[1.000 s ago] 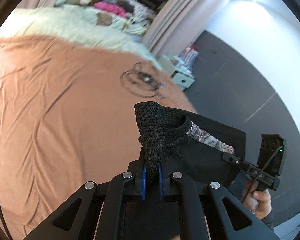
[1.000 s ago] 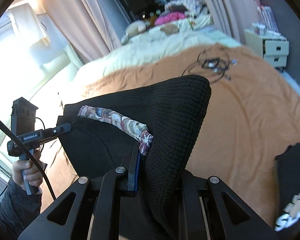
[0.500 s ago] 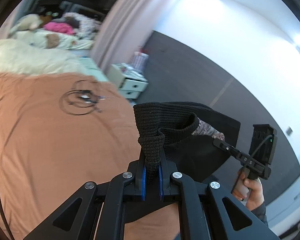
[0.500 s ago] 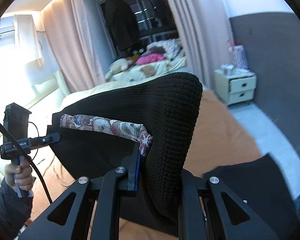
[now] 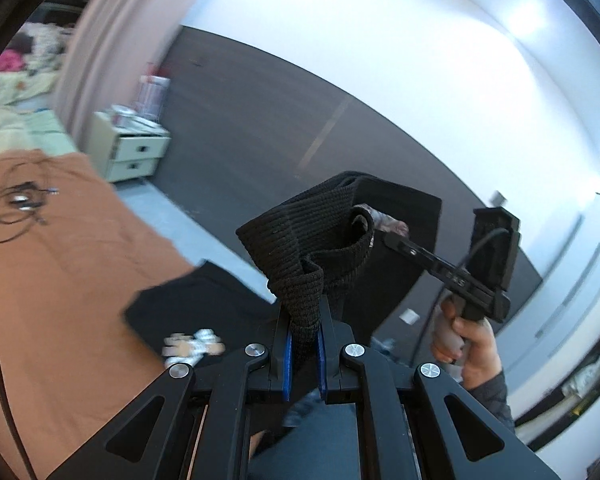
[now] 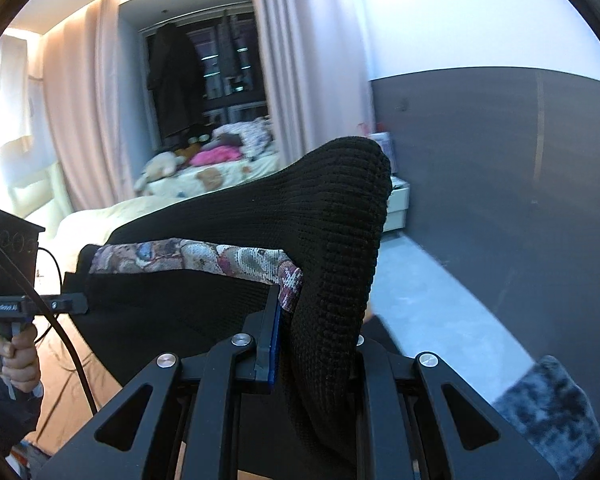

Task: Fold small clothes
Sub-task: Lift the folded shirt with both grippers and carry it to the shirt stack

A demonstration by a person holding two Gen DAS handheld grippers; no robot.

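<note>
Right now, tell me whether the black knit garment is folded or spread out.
Spread, not folded: the black knit garment hangs stretched in the air between the left tongs and right tongs, each shut on an edge.

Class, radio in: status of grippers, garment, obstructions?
Left gripper and right gripper both shut on black knit garment. Garment held up between them. Nothing blocking.
</note>
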